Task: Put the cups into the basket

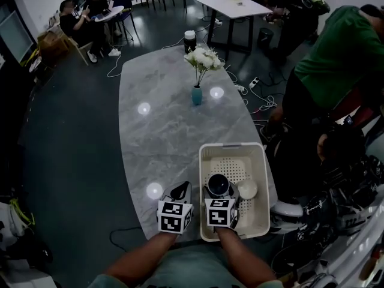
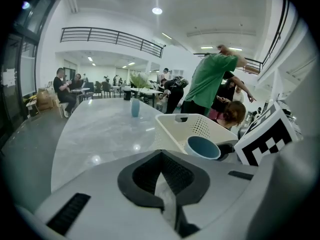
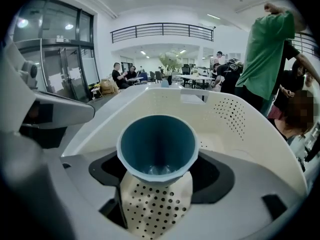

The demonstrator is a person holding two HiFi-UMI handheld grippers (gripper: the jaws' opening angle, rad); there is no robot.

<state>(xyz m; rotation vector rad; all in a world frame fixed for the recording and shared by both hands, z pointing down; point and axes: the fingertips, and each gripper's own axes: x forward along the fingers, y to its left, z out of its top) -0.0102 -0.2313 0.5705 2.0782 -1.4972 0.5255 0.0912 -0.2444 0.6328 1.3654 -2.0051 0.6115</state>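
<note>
The blue cup (image 3: pixel 157 146) sits clamped in the right gripper (image 1: pixel 219 194), whose jaws close on its narrow lower body. The cup is a smooth, matte tapered cone, wide at the rim and small at the base. Its long axis runs roughly vertical, mouth upward and tipped back toward the person, so the right gripper view looks straight down into its round interior. It hangs inside the basket (image 1: pixel 207 161), near the wall closest to the person, with the perforated floor showing beneath it.

The basket is cream-white plastic, rectangular with rounded corners, smooth walls and a slot handle in the far end. Small round holes pattern its floor and part of the side wall. It stands at the near right edge of the table (image 1: pixel 162 131), a long oval top of polished grey marble that mirrors the ceiling lights. A white round object (image 1: pixel 247 189) lies on the basket floor just right of the blue cup; its shape is too small to tell.

The left gripper (image 1: pixel 182 192) is over the table just left of the basket, its dark ribbed jaws drawn together with only a thin slit between them and nothing in it.

Farther along the table stands a slim teal vase (image 1: pixel 197 95) of white flowers (image 1: pixel 204 57).
</note>
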